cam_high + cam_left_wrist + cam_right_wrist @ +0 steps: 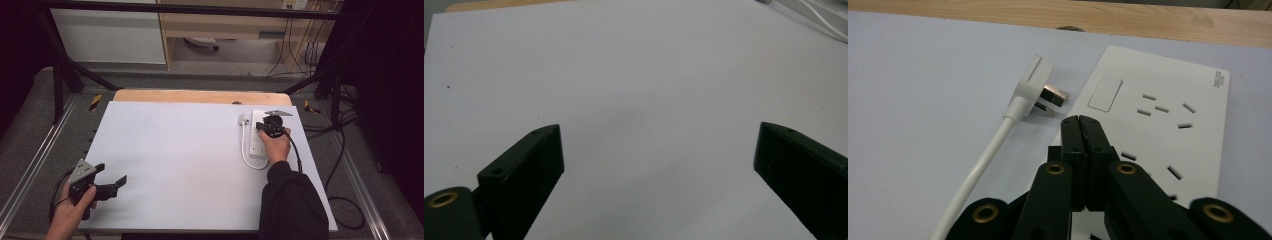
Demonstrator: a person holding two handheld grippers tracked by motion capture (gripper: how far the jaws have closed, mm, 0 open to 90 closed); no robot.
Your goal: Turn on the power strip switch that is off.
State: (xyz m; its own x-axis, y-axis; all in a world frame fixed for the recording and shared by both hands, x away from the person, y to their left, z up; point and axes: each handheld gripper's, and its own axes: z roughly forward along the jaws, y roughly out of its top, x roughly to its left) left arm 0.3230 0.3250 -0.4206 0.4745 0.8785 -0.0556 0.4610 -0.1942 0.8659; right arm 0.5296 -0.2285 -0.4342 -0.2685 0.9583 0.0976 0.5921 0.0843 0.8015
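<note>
jaws of right gripper (1082, 120) clenched, empty, over white power strip (1168, 125), left gripper (659, 165) jaws spread, plug (1035, 87) beside strip

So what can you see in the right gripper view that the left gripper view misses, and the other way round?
The right gripper view alone gives the power strip's face with its slots and switch, the white plug lying unplugged beside it with bare prongs, and the right gripper with its fingers pressed together. The left gripper view alone gives the left gripper, its fingers spread wide over bare surface, holding nothing. Both share the white table mat, the wooden table edge beyond it, and the white cable.
</note>
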